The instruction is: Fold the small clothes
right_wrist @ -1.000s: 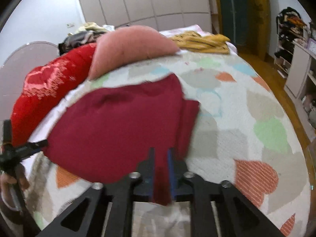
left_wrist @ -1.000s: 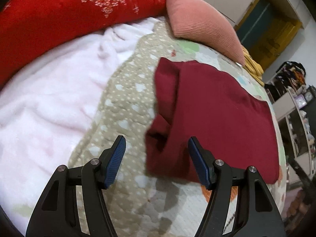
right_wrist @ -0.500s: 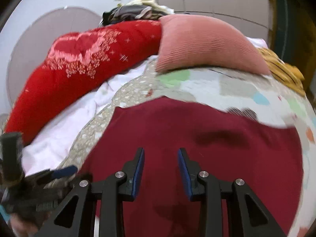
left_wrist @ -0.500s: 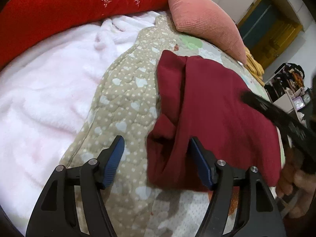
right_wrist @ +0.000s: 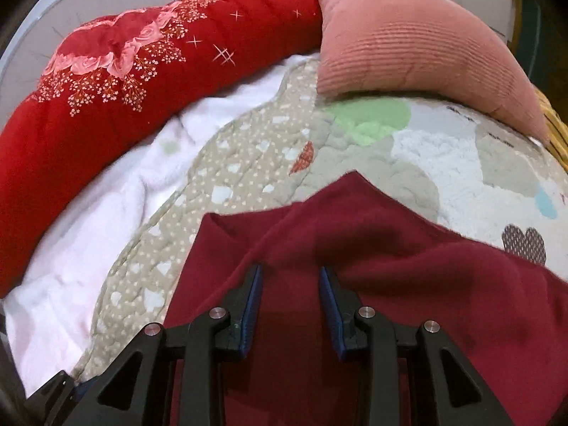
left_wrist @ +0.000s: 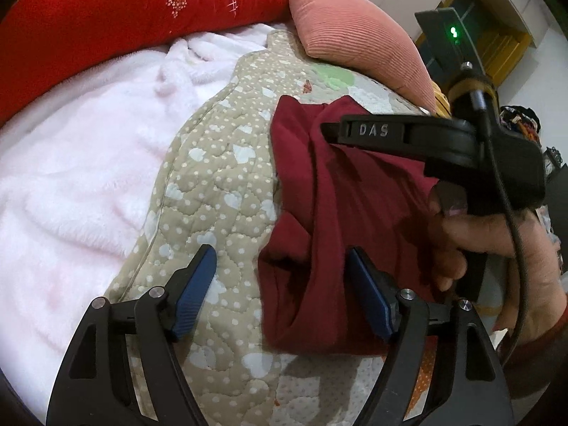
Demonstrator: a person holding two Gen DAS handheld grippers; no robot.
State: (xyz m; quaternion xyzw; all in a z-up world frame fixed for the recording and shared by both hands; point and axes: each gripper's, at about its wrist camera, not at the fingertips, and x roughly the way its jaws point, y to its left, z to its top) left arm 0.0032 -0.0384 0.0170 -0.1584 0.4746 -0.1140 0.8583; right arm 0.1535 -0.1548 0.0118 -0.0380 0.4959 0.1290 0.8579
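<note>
Centre-right of the left wrist view: maroon garment (left_wrist: 340,213) lying on the patterned quilt (left_wrist: 220,184), already doubled over, with a loose flap bunched along its left edge. Step in hand, as I read it: mid-fold, lining up for the next fold or tidying that left edge.

Left gripper (left_wrist: 280,285) has just been widening its jaws. Released now, nothing clamped; the garment's lower left edge sits between the 2 blue pads without either pressing it.

Right gripper (right_wrist: 291,294), lower centre of its own view, hangs over the garment with jaws part open. Cloth is under and between the pads, but no pinch shows, so released. In the left view its body crosses the upper right, held by a hand (left_wrist: 482,248).

Next move likely calls for closing on 1 edge or corner, lifting cleanly and laying it flat across.

Hard to make out:
- garment type unclear
- its right and lower parts are cut off or hidden behind the hand and gripper
- whether the right fingertips touch the cloth
- the right view is slightly blurred.
</note>
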